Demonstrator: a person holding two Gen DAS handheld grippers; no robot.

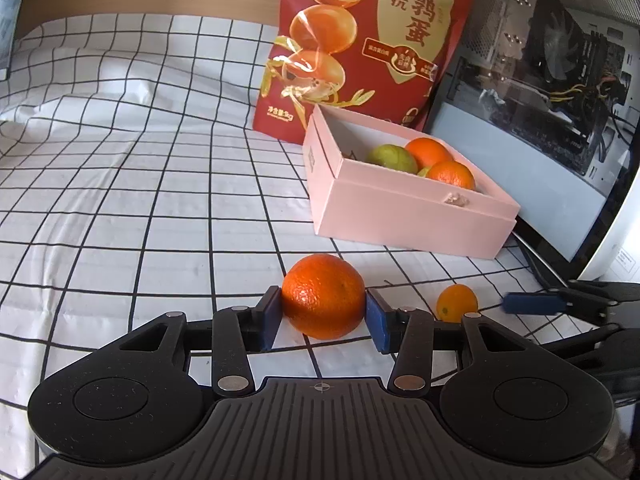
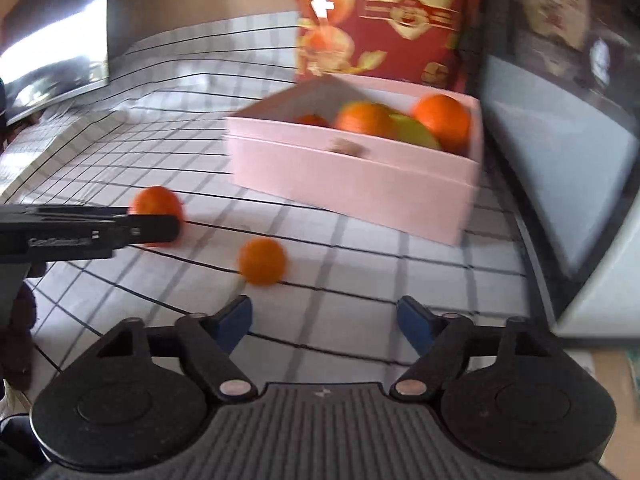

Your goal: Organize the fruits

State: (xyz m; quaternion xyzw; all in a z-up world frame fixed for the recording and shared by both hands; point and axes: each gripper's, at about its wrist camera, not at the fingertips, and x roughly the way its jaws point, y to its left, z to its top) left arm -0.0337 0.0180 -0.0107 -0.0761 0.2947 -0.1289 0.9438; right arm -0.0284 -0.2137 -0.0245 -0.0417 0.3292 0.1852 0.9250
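Observation:
My left gripper (image 1: 323, 314) is shut on a large orange (image 1: 323, 296) that rests on the checked cloth; both blue pads touch its sides. The same orange (image 2: 157, 210) shows in the right wrist view behind the left gripper's finger. A small orange (image 1: 457, 302) lies on the cloth to its right, and in the right wrist view (image 2: 262, 261) it sits just ahead of my right gripper (image 2: 324, 322), which is open and empty. A pink box (image 1: 404, 220) holds several oranges and a green fruit (image 1: 392, 158); the right wrist view (image 2: 352, 184) shows it too, blurred.
A red snack bag (image 1: 360, 44) stands behind the box. A glass-sided computer case (image 1: 552, 100) stands on the right, close to the box. The black-and-white checked cloth (image 1: 140, 200) stretches out to the left. A dark screen (image 2: 56, 56) is at the far left.

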